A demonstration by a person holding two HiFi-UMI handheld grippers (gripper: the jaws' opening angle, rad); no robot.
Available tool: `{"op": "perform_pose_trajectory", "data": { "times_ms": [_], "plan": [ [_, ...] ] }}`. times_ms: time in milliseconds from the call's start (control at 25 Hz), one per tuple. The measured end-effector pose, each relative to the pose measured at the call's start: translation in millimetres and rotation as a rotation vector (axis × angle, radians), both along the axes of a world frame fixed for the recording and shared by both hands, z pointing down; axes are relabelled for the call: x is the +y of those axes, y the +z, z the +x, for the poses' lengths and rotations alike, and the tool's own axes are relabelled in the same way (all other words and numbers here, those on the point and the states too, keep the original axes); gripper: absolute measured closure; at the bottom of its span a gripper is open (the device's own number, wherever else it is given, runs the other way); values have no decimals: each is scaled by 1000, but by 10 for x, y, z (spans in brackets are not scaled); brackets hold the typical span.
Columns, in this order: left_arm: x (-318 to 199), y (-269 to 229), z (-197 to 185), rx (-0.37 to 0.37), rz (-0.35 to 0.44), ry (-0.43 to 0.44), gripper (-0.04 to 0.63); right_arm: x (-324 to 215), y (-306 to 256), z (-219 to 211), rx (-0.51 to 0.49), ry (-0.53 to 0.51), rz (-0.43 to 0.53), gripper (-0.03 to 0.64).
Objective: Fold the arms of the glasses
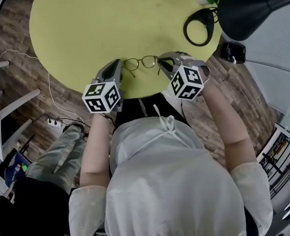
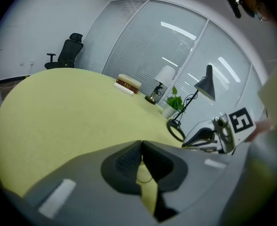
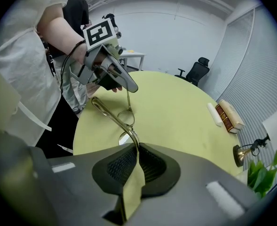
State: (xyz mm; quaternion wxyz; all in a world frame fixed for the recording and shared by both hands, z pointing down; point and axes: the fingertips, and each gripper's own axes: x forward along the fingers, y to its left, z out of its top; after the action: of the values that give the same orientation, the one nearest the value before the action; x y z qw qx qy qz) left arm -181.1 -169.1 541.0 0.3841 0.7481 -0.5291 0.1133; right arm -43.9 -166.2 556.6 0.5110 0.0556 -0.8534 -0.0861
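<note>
The glasses sat at the near edge of the yellow-green surface, between the two tools, with both arms swung open toward the person. The right hand-held gripper was clenched on the thin metal frame where one arm meets the front, just beside a lens. The left hand-held gripper had its pads together. A fine wire showed in the gap behind them, and in the right gripper view the other arm ran up to its tip. It probably pinched that arm near the earpiece, though the contact itself was too small to confirm.

Handling notes:
- The frame was thin wire, so it was judged very light, springy and easy to bend out of shape.
- The lenses were judged fragile and prone to smearing. No pad should bear on them.
- The smooth metal was likely to slip or twist under a narrow pinch.

Recommended holds:
- Anchor the front at the hinge corner, as the right tool did.
- Take the free arm well out toward its tip.
- Swing it inward about its hinge with light pressure only.
</note>
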Motion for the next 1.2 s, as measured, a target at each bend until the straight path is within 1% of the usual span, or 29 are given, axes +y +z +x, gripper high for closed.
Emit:
{"op": "perform_pose_trajectory", "data": {
  "times_ms": [160,280,360,480,520,720,840,1200],
  "plan": [
    [-53,27,66,11,6,-13,589,9,-5,-13,-13,20,-21,601],
    [-91,39,164,30,25,-32,589,19,7,8,-22,46,-44,601],
    [-115,14,195,34,48,-71,589,19,17,32,-29,72,-59,601],
    [-98,-81,100,32,89,-167,589,30,23,64,-35,113,-74,602],
    [-74,-94,75,35,92,-182,589,42,23,66,-38,123,-78,603],
    [-13,16,126,37,53,-164,589,105,25,61,-41,132,-89,603],
    [-30,37,158,44,54,-171,589,115,28,57,-49,149,-107,603],
    [-5,224,405,-17,62,-91,589,188,45,52,-63,197,-139,603]
  ]
}}
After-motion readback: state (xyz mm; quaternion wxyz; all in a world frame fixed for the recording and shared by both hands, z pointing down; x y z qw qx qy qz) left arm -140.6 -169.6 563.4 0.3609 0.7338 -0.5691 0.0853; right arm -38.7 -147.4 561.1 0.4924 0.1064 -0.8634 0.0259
